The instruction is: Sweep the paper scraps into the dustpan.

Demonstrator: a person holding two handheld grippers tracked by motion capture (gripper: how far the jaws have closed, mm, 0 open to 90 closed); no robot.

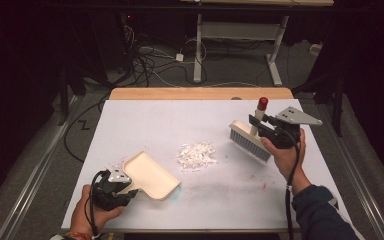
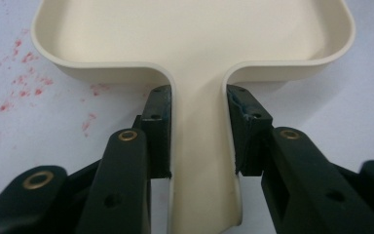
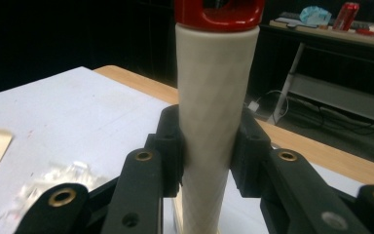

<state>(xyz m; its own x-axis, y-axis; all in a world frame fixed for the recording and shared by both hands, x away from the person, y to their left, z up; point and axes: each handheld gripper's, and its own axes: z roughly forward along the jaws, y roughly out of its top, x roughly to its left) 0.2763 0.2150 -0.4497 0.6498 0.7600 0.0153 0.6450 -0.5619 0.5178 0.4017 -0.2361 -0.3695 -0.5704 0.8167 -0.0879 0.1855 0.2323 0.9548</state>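
A cream dustpan (image 1: 147, 175) lies flat on the white table at the front left, its mouth toward the middle. My left gripper (image 1: 130, 190) is shut on the dustpan's handle (image 2: 199, 161), one pad on each side. A small heap of white paper scraps (image 1: 197, 155) lies in the middle of the table. To its right, a brush (image 1: 250, 141) with grey-white bristles hangs just above the table. My right gripper (image 1: 256, 121) is shut on the brush's cream handle (image 3: 214, 122), which has a red cap (image 3: 219, 12) and stands upright.
The white table sheet (image 1: 180, 120) has a wooden edge (image 1: 200, 93) at the far side. Small red specks (image 2: 24, 73) dot the sheet beside the dustpan. Beyond the table are floor cables (image 1: 155, 65) and a desk frame (image 1: 240, 35).
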